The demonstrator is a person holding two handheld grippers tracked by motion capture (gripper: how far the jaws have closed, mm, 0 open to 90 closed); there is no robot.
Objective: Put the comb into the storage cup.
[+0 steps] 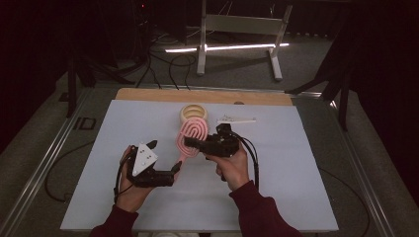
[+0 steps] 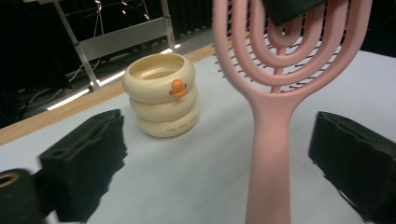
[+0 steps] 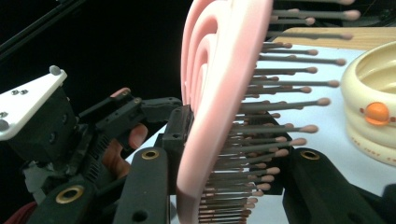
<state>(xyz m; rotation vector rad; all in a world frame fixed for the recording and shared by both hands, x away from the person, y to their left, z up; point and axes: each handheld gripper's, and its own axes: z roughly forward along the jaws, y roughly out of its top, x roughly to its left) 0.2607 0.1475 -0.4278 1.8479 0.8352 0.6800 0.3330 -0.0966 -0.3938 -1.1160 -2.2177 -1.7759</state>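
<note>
A pink hairbrush [image 1: 191, 132] with looped ribs is held up over the white table cover, and my right gripper [image 1: 191, 143] is shut on its head. In the right gripper view the jaws clamp the brush [image 3: 219, 93] from both sides, back on the left, bristles on the right. My left gripper [image 1: 175, 169] stands open at the handle's end. In the left gripper view the handle [image 2: 272, 154] rises between the two black jaws with a gap on each side, and neither pad touches it.
A cream ringed container with an orange duck bill [image 2: 161, 93] stands behind the brush near the table's far edge [image 1: 193, 113]. A small white flat object [image 1: 237, 119] lies to its right. White table cover [image 1: 296, 173], dark floor with cables and a metal frame beyond.
</note>
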